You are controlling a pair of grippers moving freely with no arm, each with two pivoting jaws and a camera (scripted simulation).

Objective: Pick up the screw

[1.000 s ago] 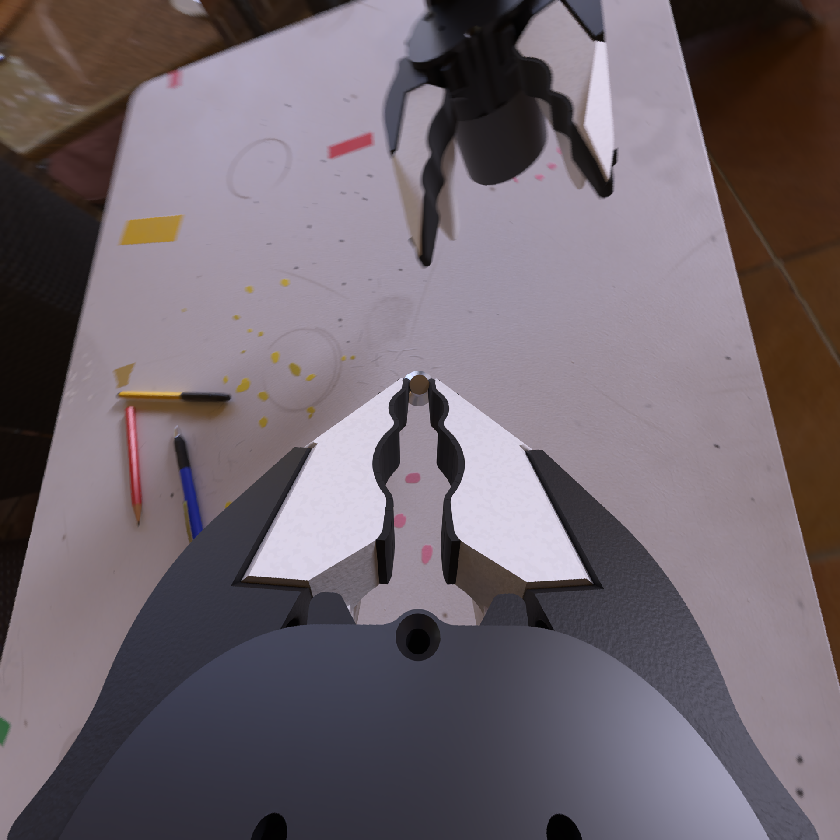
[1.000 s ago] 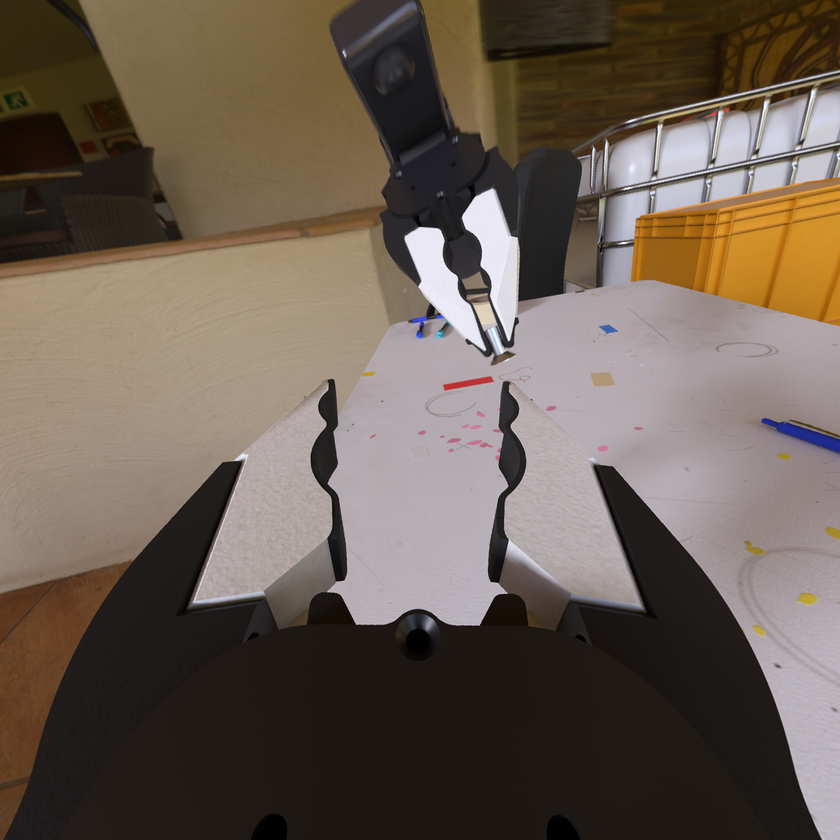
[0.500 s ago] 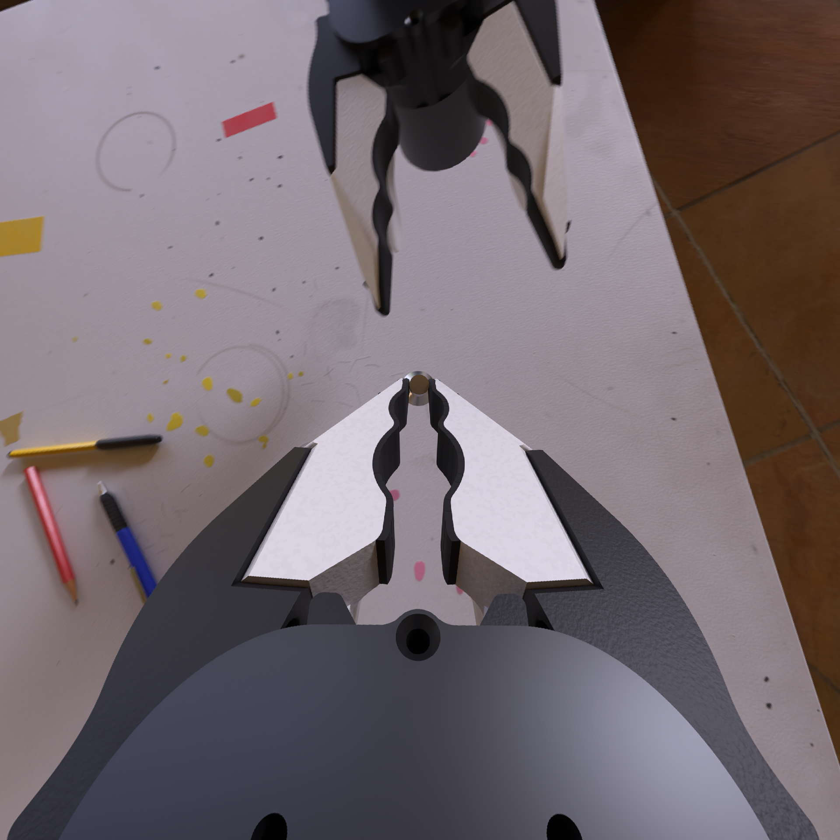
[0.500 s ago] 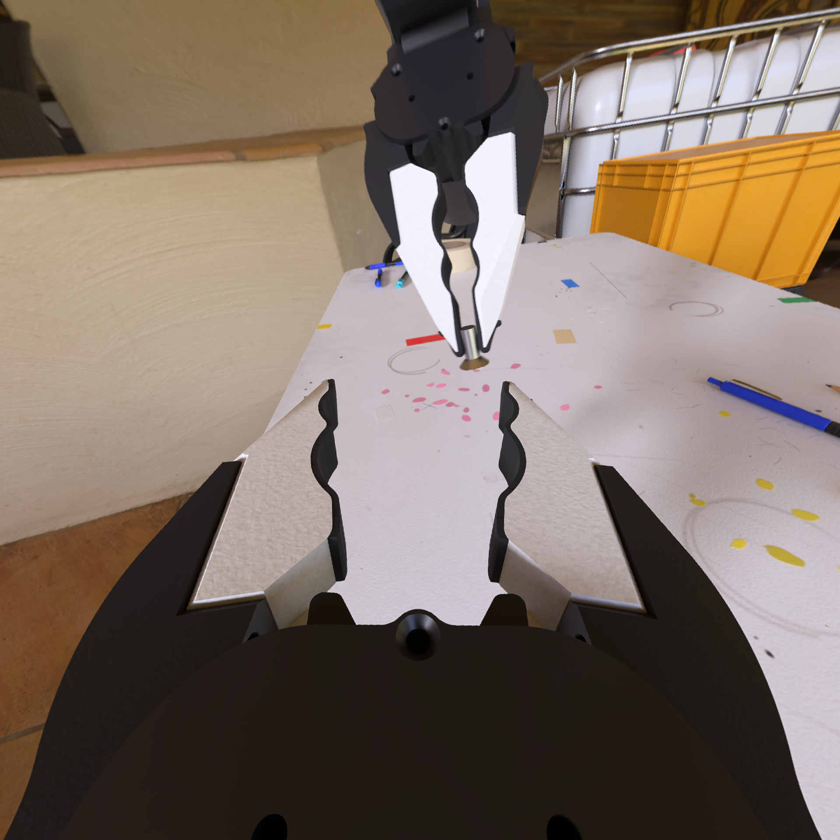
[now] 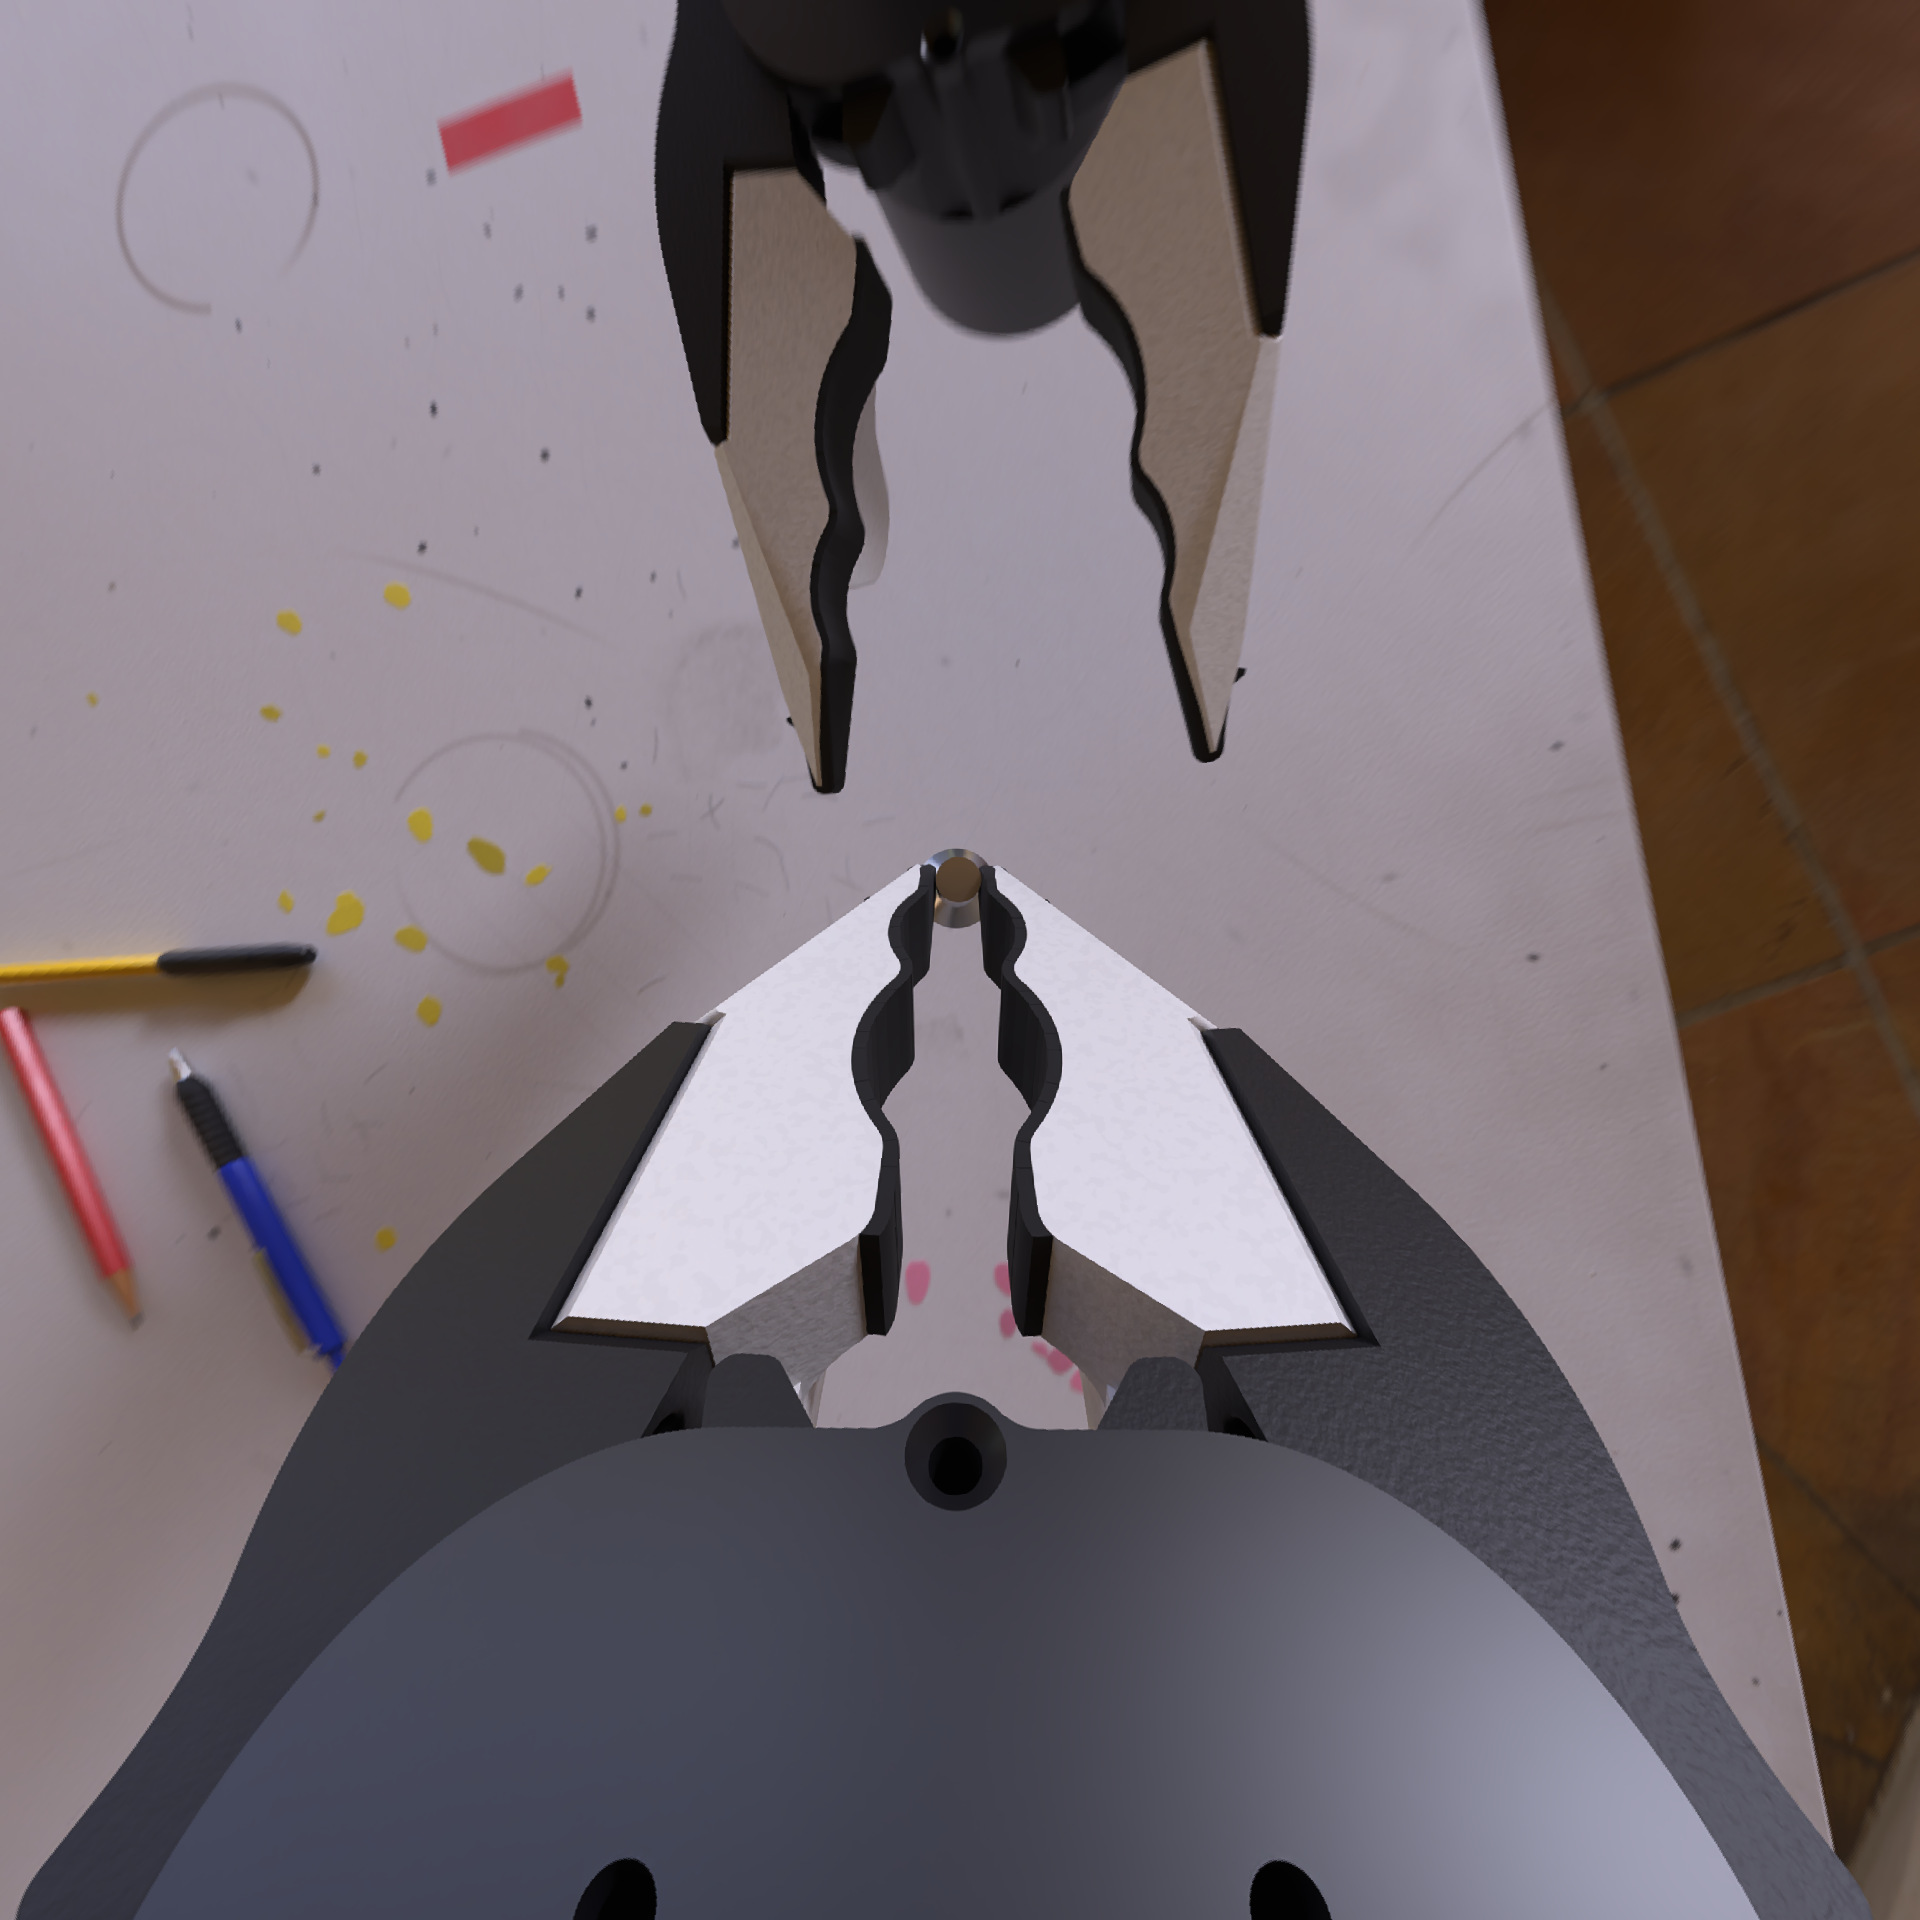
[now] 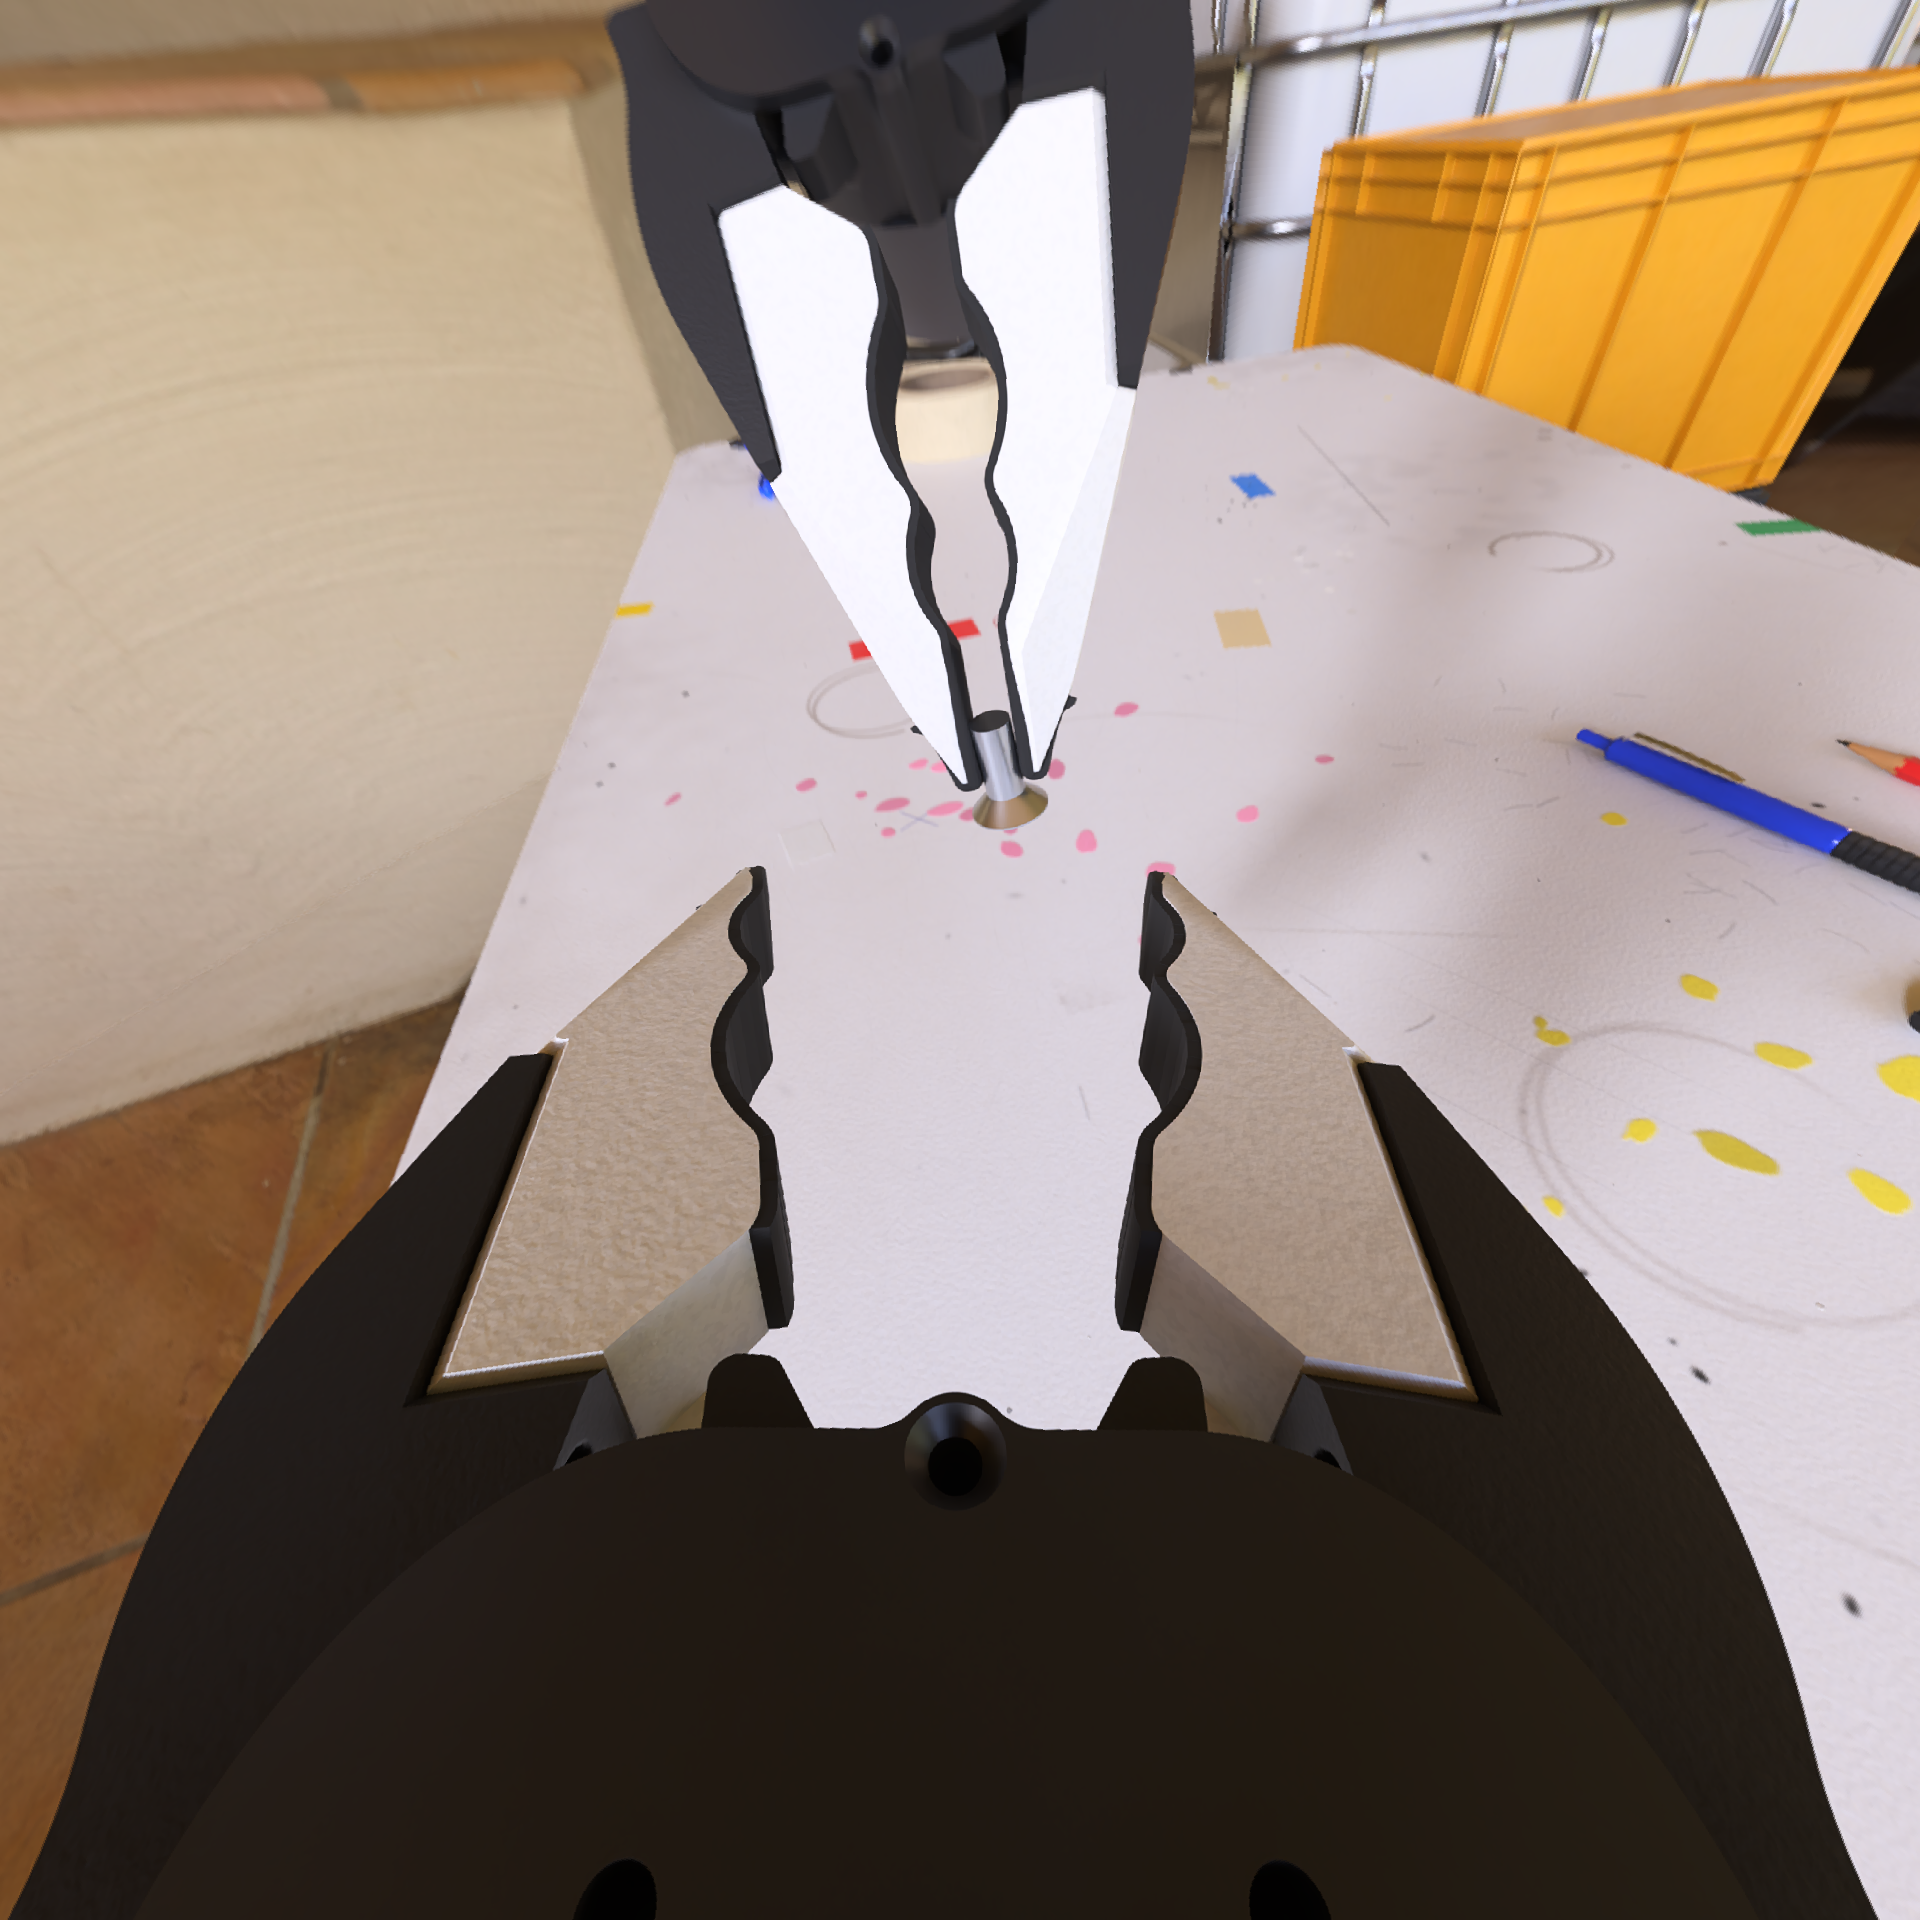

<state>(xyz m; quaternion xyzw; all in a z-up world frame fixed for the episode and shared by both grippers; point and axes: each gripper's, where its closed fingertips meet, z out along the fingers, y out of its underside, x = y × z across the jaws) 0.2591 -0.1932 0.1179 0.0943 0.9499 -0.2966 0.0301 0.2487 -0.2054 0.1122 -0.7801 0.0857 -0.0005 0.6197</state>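
My left gripper (image 5: pixel 957 896): tips pinching the screw (image 5: pixel 957 894), shank upright, head down, above the white table (image 5: pixel 1351 831). My right gripper (image 6: pixel 954 883): spread, empty, just beside.

**Screw pinched upright, head down**

The screw (image 6: pixel 1000 781) is a short metal piece with a smooth silver shank and a flared, brassy countersunk head. It stands upright with the head lowermost, its shank clamped between two white fingertips (image 6: pixel 951 727). From above, only its round shank end (image 5: pixel 957 879) shows.
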